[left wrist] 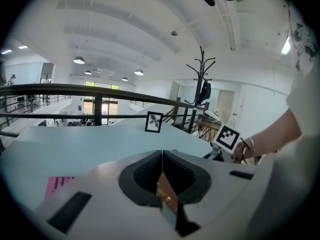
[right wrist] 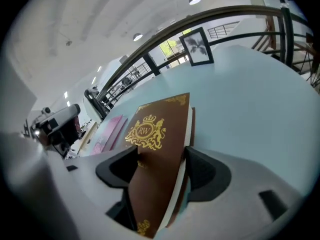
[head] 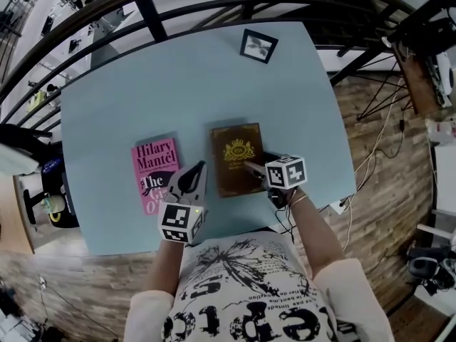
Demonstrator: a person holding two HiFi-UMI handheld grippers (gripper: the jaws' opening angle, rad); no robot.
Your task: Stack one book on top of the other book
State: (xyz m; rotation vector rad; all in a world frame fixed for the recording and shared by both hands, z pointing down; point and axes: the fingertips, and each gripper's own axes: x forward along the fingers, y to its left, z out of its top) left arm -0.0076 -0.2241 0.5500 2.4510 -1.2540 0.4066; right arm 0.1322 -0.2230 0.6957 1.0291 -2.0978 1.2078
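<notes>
A brown book (head: 236, 159) with a gold crest lies flat in the middle of the light blue table (head: 178, 84). To its left lies a pink book (head: 153, 173). My right gripper (head: 255, 169) is at the brown book's near right corner. In the right gripper view the jaws (right wrist: 162, 171) stand wide, with the brown book's (right wrist: 160, 129) corner between them; I see no firm press. My left gripper (head: 196, 169) hovers between the two books, shut and empty (left wrist: 162, 181). The pink book (left wrist: 57, 186) shows low at the left of that view.
A small black-framed picture (head: 258, 45) stands at the table's far edge. A black railing (head: 142, 9) runs behind the table. Wood flooring with cables (head: 377, 155) lies to the right. The person's body is at the near table edge.
</notes>
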